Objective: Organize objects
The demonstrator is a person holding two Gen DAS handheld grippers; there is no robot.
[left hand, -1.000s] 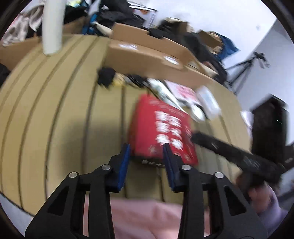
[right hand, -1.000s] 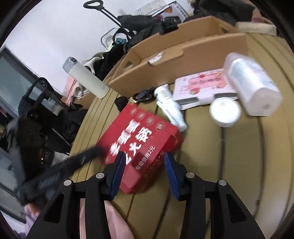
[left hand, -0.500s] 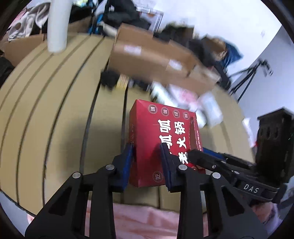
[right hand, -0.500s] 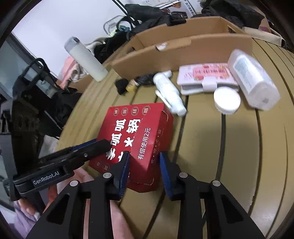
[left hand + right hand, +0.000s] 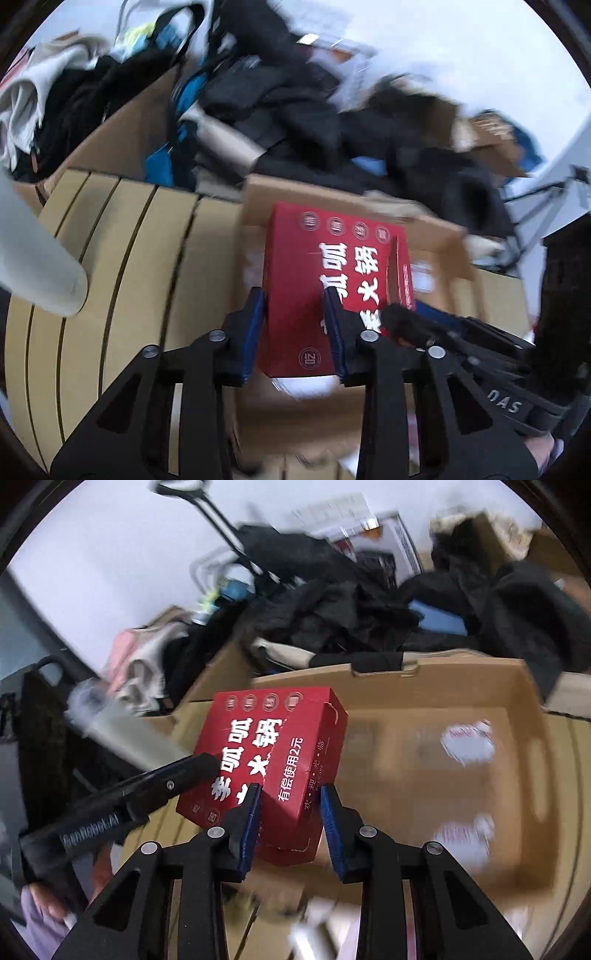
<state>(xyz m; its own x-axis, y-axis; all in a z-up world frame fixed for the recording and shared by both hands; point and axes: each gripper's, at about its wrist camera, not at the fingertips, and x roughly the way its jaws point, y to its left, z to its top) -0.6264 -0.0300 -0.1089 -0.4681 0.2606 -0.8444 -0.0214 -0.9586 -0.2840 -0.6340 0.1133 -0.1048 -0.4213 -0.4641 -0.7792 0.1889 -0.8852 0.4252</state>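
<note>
Red box goes up
Both claws, the left gripper (image 5: pixel 295 328) and right gripper (image 5: pixel 290 819), have squeezed shut on the red box (image 5: pixel 266 760) and lifted it off the table, over the cardboard box (image 5: pixel 517 775); dropping it in comes next.

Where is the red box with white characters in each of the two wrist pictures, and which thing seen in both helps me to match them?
Left wrist view: the red box is in the centre, lower half, between the left gripper fingers.
Right wrist view: the red box is left of centre, between the right gripper fingers.
Shared landmark: the open cardboard box behind and under it.
</note>
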